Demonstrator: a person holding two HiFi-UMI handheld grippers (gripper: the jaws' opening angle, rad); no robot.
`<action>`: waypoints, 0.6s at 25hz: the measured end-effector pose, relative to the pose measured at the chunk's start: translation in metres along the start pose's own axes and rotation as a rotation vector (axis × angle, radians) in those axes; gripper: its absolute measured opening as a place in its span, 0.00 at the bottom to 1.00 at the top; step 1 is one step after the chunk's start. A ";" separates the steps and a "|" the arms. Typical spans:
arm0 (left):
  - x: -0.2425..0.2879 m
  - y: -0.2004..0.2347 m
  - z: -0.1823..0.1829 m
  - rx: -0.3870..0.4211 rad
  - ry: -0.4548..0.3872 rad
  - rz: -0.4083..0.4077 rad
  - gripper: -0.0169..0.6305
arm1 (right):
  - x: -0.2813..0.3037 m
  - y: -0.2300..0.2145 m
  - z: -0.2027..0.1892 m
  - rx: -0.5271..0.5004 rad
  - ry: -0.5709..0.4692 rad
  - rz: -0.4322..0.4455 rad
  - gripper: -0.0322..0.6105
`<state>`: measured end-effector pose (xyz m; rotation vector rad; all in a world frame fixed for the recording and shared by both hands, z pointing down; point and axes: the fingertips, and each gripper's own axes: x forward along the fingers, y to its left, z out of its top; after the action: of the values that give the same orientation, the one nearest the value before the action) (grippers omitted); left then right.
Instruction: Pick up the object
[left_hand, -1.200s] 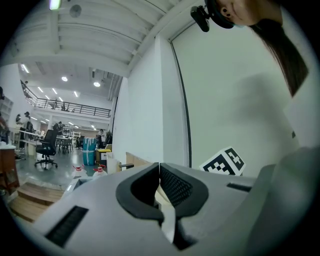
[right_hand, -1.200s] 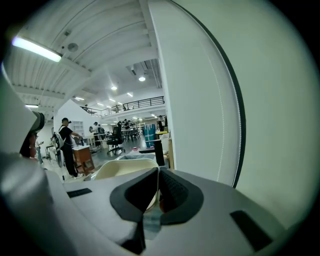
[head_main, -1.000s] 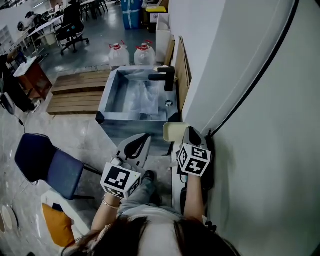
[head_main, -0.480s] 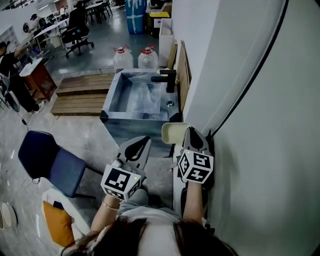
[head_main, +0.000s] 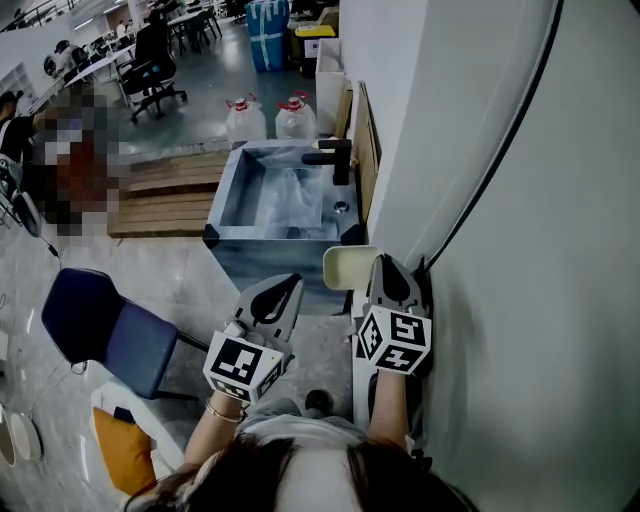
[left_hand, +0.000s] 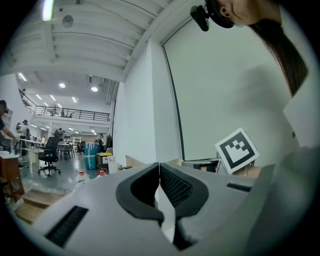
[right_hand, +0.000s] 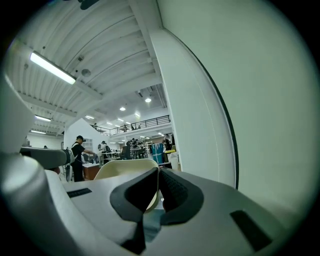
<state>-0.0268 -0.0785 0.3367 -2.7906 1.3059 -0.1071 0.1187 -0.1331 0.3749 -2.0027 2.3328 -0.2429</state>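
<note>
Nothing is picked up yet. The left gripper (head_main: 290, 285) has its jaws pressed together, tips touching, and the left gripper view shows only air and far room past them. The right gripper (head_main: 384, 268) is closed the same way; in the right gripper view its tips meet with nothing pinched between them.

The likeliest target, going by what's closest, is the cream panel (head_main: 345, 266). It sits just ahead of the right gripper and a touch to its left, and in the right gripper view it rises right behind the left jaw (right_hand: 125, 167). I can't tell from here whether it touches the jaw or what it rests on.

So the whole job is ahead, as I read it: spread the jaws, line them up on the panel's edge, close, lift.

Room is tight on the right. The wall (head_main: 520, 250) runs right alongside that gripper, with a black cable (head_main: 500, 150) down it, so there's little swing that way. Ahead sits the sink (head_main: 222, 190) with its dark tap (head_main: 330, 157), near the panel's far edge. The left side opens onto floor, with a blue chair (head_main: 95, 325) well apart, so that's the free side for moving.
</note>
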 end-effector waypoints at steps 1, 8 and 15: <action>-0.002 -0.001 -0.001 -0.005 0.006 -0.002 0.04 | -0.002 0.001 0.001 0.001 -0.004 0.000 0.10; -0.014 0.003 0.002 -0.009 -0.014 -0.006 0.04 | -0.012 0.014 0.010 -0.024 -0.028 -0.008 0.10; -0.031 0.003 0.008 -0.008 -0.026 -0.021 0.04 | -0.034 0.027 0.020 -0.037 -0.053 -0.024 0.10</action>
<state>-0.0487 -0.0565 0.3277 -2.8031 1.2748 -0.0664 0.1008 -0.0974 0.3487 -2.0290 2.2995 -0.1464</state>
